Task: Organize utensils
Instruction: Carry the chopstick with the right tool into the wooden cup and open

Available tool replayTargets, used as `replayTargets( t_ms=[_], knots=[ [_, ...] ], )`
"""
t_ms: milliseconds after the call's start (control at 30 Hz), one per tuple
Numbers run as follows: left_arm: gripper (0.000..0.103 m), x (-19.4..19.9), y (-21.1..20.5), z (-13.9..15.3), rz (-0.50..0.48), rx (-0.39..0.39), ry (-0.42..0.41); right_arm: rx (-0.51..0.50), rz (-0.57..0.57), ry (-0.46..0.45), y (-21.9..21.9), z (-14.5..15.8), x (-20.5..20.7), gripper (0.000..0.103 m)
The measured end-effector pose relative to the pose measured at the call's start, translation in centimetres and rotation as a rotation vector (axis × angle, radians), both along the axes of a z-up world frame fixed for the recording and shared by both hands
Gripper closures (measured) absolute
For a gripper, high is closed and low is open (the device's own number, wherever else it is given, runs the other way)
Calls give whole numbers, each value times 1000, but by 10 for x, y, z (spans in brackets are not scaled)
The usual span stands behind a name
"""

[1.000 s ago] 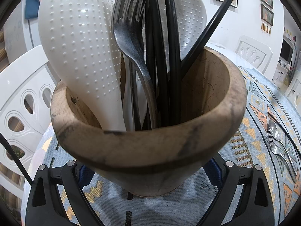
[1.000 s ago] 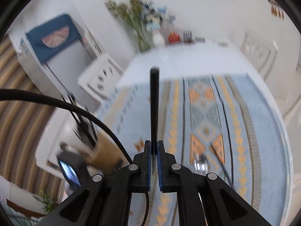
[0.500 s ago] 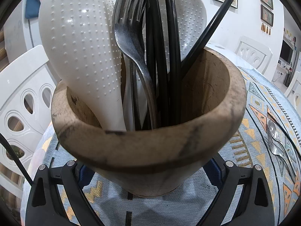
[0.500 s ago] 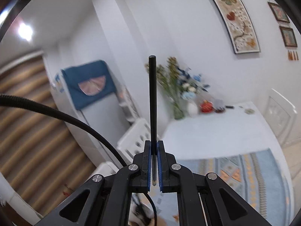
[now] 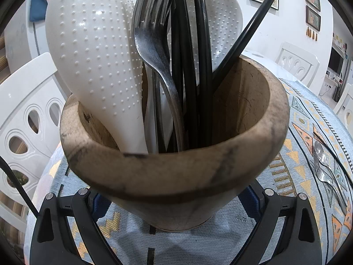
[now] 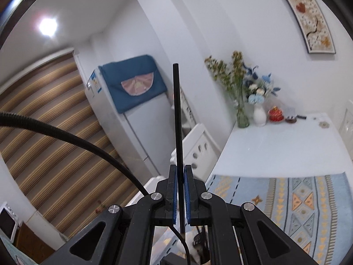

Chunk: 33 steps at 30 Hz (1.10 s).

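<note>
- Chopstick (image 6: 177, 119): a thin black rod, held in the right gripper (image 6: 180, 196), whose jaws are closed on its lower part; most of its length stands out ahead of the jaws and a short stub shows below them.
- Handling, by judgement: light, stiff and smooth, so it can pivot or slip between the pads. The hold sits low on the shaft, which should suit feeding the lower end in first. A firm pinch is unlikely to harm it.
- Wooden holder (image 5: 174, 167): upright on the patterned cloth (image 5: 293, 165) covering the counter, between the fingers of the left gripper (image 5: 174, 201). The jaws stand wide on either side of its base; whether the pads press on it cannot be told, as the contact is hidden behind its body.
- Contents of the wooden holder: two white dotted rice paddles (image 5: 94, 61), a metal fork (image 5: 154, 44) and several black chopsticks (image 5: 196, 70), one leaning out over the far rim to the right. The right side of the opening looks freest.
- Loose cutlery (image 5: 324, 165): a spoon and fork lie on the patterned cloth, well to the right of the wooden holder, not yet stowed.
- Risk, by judgement: the crowded left side could deflect the rod on entry.
</note>
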<state>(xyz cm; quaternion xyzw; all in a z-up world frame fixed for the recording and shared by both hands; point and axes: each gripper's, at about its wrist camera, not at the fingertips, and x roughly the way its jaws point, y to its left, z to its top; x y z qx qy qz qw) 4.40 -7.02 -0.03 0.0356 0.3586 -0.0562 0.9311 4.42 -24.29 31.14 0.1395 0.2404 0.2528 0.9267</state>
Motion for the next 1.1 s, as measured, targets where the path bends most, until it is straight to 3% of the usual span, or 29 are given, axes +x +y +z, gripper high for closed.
replayTargets(
  t_ms=[500, 1100],
  knots=[
    [8, -1, -1, 0, 0, -3, 0, -34, 39, 163, 12, -64, 26, 98],
    [8, -3, 0, -1, 0, -4, 1, -301, 32, 167, 37, -95, 20, 98]
  ],
)
